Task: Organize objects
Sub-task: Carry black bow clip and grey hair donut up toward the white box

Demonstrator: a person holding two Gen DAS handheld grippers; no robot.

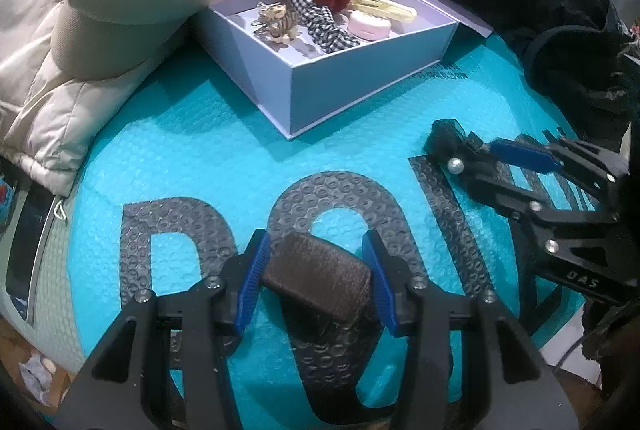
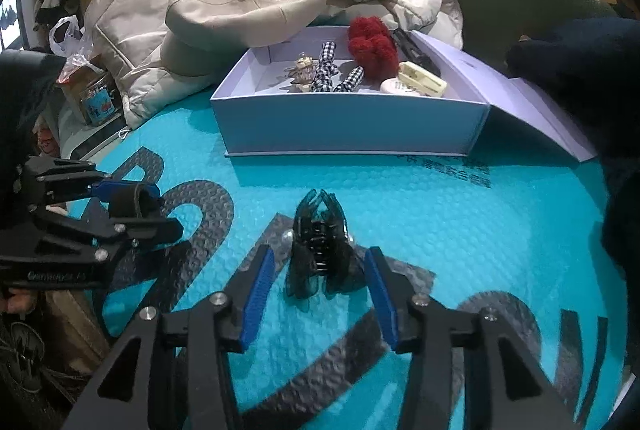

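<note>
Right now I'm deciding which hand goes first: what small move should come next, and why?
Probably carry the left gripper up toward the open lavender box. Its pads already clamp the brown clip, and other hair accessories lie in that box. The right gripper stands open around the black claw clip on the teal mat, not yet pressing it.

Bare teal mat lies open up to the box, whose top is uncovered (contents crowd its far half). A cap overhangs its left corner; dark cloth hems the right.
</note>
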